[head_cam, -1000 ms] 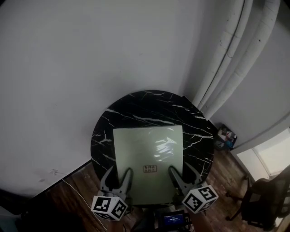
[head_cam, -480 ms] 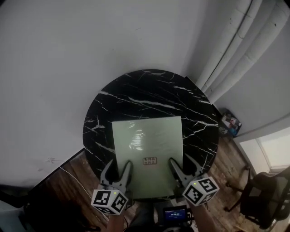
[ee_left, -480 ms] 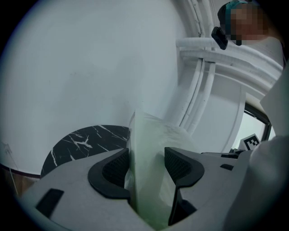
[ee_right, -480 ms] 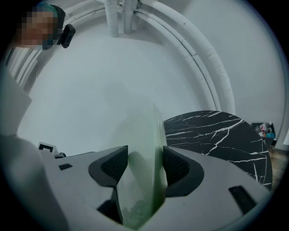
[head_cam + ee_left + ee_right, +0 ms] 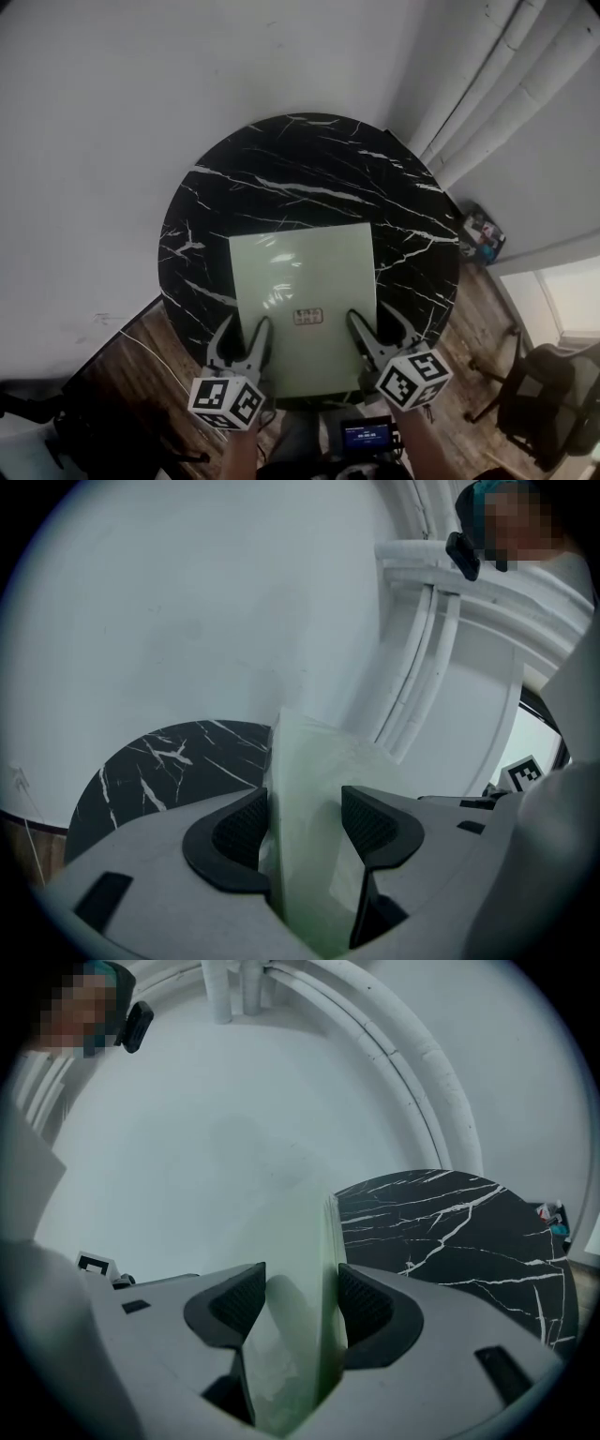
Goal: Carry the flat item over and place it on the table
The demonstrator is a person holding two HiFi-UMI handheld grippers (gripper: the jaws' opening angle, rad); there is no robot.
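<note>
Both my tongs are clamped on the flat item (image 5: 302,291), a pale green square sheet with a small dark label near its near edge. My left gripper (image 5: 246,339) has the near-left edge. In the left gripper view, the sheet (image 5: 305,789) stands edge-on between the two dark pads, jaws narrow and pressed on it from both sides. My right gripper (image 5: 373,328) has the near-right edge. In the right gripper view it's the same, jaws close together with the green sheet (image 5: 295,1251) pinched between them. The marker cubes (image 5: 225,401) sit at the back of each gripper, just off the table's near rim. The sheet lies flat over the near half of the round black marble table (image 5: 309,169) with white veins. Its near edge reaches past the table's near rim towards me, and its far edge sits about mid-table. I can't tell if the sheet rests on the top or hangs just above it. The far half of the table is bare. There's a white wall behind and white pipes (image 5: 487,84) running up at the right. The wood floor (image 5: 141,375) is below, with a dark chair (image 5: 553,403) at the lower right. A small colourful thing (image 5: 478,239) is on the floor beside the table, too small to tell what. A small lit screen (image 5: 364,436) is at the bottom edge between my arms.
</note>
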